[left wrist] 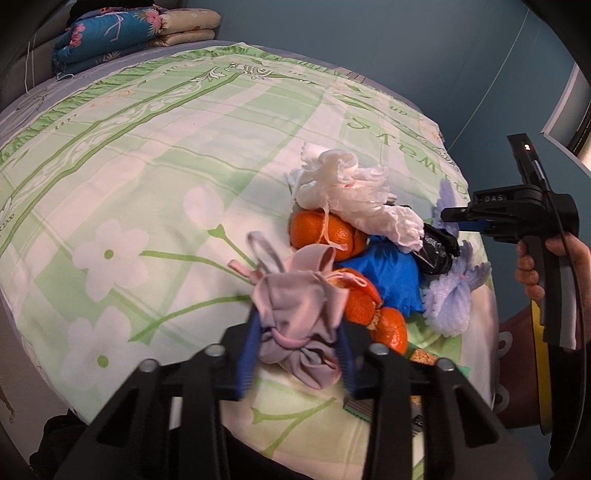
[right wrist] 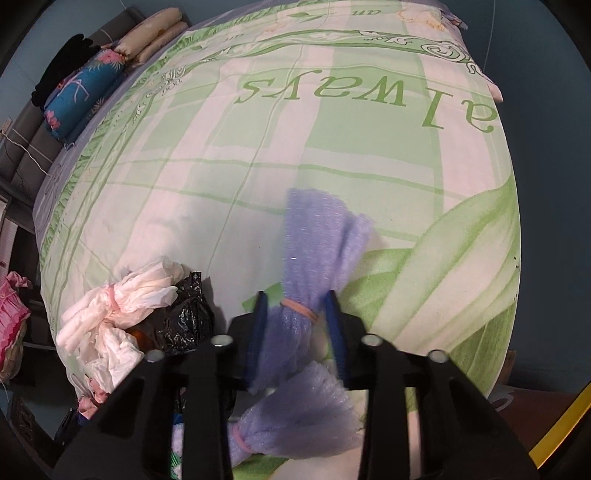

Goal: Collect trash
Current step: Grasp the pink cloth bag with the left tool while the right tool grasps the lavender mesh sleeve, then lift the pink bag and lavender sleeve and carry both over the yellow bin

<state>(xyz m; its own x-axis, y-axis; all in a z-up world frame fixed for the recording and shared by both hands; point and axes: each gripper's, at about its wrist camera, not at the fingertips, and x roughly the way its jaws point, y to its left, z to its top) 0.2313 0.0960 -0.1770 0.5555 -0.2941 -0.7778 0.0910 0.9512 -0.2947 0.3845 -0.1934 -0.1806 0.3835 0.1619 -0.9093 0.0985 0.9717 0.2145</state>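
Observation:
A pile of trash lies on the bed: white crumpled tissue (left wrist: 351,192), orange peels (left wrist: 325,232), a blue bag (left wrist: 384,273), a black bag (left wrist: 439,247) and purple foam bundles (left wrist: 450,299). My left gripper (left wrist: 299,339) is shut on a pink cloth bundle (left wrist: 295,317) at the pile's near edge. My right gripper (right wrist: 295,325) is shut on a purple foam bundle (right wrist: 314,243) tied with a rubber band; it also shows from the side in the left wrist view (left wrist: 450,216). A second foam bundle (right wrist: 295,417) lies under it.
The green and white bedsheet (left wrist: 166,166) covers the bed. Folded quilts (left wrist: 122,33) lie at the far headboard. A snack wrapper (left wrist: 424,358) lies by the near peels. A pink bag (right wrist: 13,317) sits off the bed's left side.

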